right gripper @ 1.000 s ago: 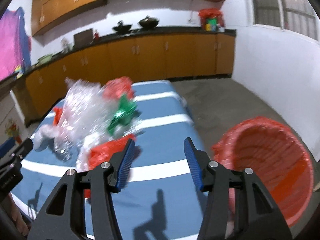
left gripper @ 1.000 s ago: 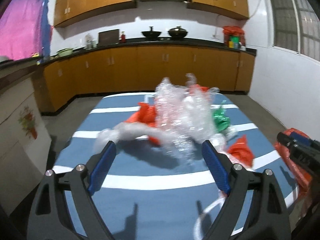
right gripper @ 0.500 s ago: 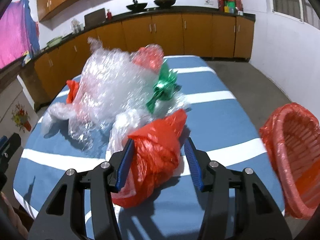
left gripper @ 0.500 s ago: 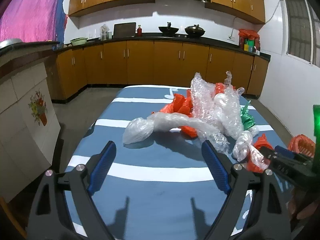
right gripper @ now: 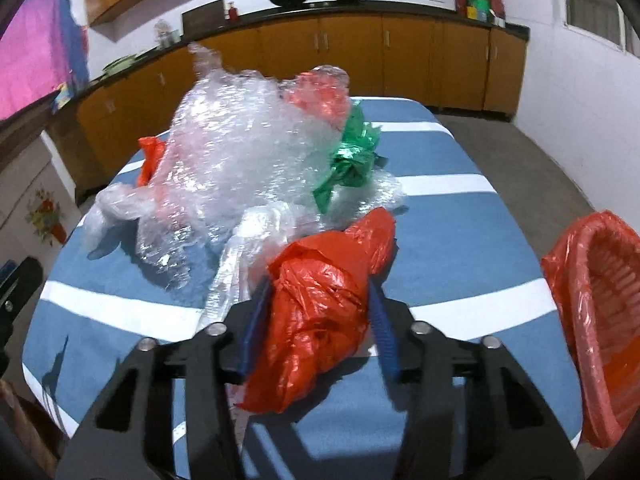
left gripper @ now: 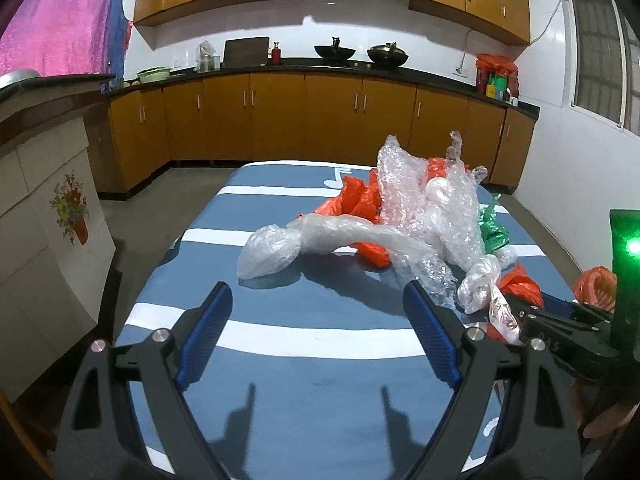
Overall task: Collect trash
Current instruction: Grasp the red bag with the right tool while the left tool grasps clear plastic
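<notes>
Closing on: red plastic bag (right gripper: pixel 320 312), right hand-held gripper (right gripper: pixel 318 324), jaws just narrowing
Left hand-held gripper (left gripper: pixel 316 336): wide, holding nothing
Far: bubble wrap (right gripper: pixel 240 152)

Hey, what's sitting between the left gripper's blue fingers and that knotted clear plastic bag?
Nothing: in the left wrist view, only bare blue-and-white striped tablecloth separates the open left gripper from the knotted clear plastic bag.
</notes>
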The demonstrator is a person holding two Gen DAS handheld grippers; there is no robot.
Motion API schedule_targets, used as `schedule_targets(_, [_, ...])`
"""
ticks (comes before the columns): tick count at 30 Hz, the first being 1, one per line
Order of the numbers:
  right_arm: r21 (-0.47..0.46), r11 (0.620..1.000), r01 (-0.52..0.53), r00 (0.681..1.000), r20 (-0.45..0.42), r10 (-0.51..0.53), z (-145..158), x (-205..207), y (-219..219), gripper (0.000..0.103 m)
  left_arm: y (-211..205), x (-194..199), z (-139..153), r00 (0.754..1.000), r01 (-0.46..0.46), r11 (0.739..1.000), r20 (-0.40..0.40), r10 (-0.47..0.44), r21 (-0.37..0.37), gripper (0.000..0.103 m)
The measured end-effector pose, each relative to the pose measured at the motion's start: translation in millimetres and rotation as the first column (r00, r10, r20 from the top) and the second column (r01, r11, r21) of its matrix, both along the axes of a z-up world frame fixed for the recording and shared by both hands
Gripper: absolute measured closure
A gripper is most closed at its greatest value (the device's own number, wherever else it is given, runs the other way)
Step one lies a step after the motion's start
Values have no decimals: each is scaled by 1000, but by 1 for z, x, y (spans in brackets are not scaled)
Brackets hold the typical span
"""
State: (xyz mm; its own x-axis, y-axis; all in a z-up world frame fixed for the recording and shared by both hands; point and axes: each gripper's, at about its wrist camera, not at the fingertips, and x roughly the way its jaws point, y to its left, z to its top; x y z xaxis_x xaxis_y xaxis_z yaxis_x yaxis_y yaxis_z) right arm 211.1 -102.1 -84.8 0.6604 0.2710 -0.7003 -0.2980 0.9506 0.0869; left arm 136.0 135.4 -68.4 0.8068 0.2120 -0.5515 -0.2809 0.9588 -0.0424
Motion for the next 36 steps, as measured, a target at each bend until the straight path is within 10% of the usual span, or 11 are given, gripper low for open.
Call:
schedule_targets(22, [-28,986,166,982,94,-163,13,-2,-71,68,-2,33,6,1000,22,1000,-7,-22,-18,21])
schedule_targets(36, [-12,977,211,966,153,-207,31,-19,-105,68,-100,61,4,952,302,950,-31,-306,-82,33])
